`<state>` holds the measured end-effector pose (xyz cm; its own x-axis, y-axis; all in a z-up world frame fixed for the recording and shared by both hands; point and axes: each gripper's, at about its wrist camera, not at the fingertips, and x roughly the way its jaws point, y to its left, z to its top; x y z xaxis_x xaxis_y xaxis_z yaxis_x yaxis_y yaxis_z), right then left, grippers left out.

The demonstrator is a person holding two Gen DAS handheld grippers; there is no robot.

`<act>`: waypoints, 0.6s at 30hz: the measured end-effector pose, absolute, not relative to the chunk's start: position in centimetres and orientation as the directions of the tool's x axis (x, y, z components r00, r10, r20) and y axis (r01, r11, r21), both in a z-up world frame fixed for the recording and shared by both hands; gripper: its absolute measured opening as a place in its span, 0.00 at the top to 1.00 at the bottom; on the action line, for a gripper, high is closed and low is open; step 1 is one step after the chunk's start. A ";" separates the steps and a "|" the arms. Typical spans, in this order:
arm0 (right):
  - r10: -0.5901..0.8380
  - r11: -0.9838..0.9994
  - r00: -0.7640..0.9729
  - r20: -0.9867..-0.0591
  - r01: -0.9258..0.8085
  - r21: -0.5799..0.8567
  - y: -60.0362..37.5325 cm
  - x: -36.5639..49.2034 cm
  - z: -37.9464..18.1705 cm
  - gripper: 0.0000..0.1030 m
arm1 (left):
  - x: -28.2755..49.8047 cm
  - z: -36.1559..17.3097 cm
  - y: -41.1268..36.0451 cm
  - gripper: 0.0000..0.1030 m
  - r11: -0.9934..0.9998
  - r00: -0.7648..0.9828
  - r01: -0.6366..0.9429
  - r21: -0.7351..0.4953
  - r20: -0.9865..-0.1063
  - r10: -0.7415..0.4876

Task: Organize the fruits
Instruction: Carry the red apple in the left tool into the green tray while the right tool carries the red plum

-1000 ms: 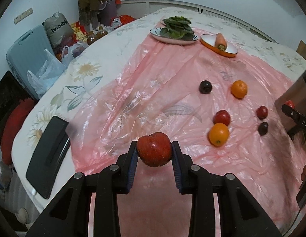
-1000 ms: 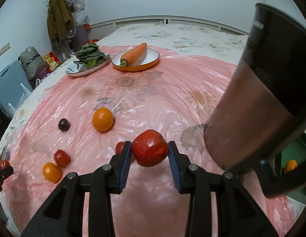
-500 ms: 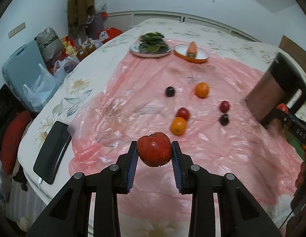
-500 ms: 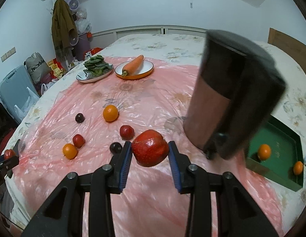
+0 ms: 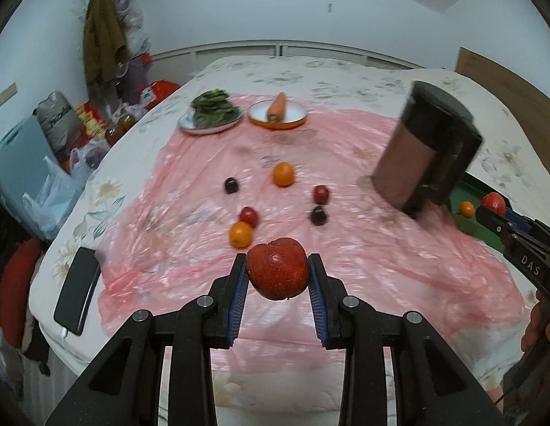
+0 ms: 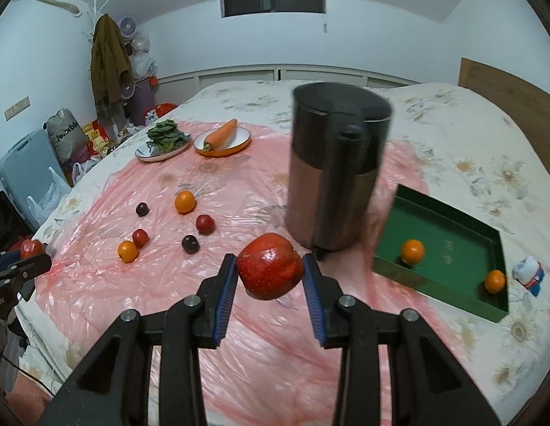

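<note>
Left tongs (image 5: pixel 278 277) and right tongs (image 6: pixel 269 272) each clamp a red apple; best lowered gently into the green tray (image 6: pixel 449 245), clear of the kettle (image 6: pixel 335 170).

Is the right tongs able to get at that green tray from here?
Probably yes: the green tray lies open just right of the right tongs, the kettle off to its side.

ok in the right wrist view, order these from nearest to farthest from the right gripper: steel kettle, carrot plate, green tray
1. steel kettle, just ahead, slightly right of the right gripper.
2. green tray, out to the right, holding two oranges.
3. carrot plate, far back on the left, beside the greens.
</note>
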<state>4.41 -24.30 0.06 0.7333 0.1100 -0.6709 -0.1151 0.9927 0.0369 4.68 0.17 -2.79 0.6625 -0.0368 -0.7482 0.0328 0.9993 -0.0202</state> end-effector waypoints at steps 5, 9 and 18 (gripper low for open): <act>0.080 0.996 0.741 -0.667 -0.087 0.023 -27.1 2.3 0.7 0.51 | 4.0 -1.8 -3.1 0.72 0.996 0.669 0.086 -0.009 -0.740 -0.064; 0.045 0.999 0.747 -0.663 -0.052 0.009 -29.7 0.9 1.1 0.51 | 3.6 -1.2 -5.8 0.72 0.991 0.670 0.131 -0.004 -0.737 -0.092; -0.026 1.000 0.753 -0.658 0.029 -0.007 -34.9 -0.5 1.2 0.51 | 3.9 -0.6 -12.3 0.72 0.973 0.660 0.229 0.005 -0.736 -0.151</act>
<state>-0.48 -34.89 1.25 0.7530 -0.0265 -0.6575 0.0294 0.9995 -0.0066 3.90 -12.29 -0.63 0.6604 -0.1512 -0.7355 0.2289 0.9734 0.0055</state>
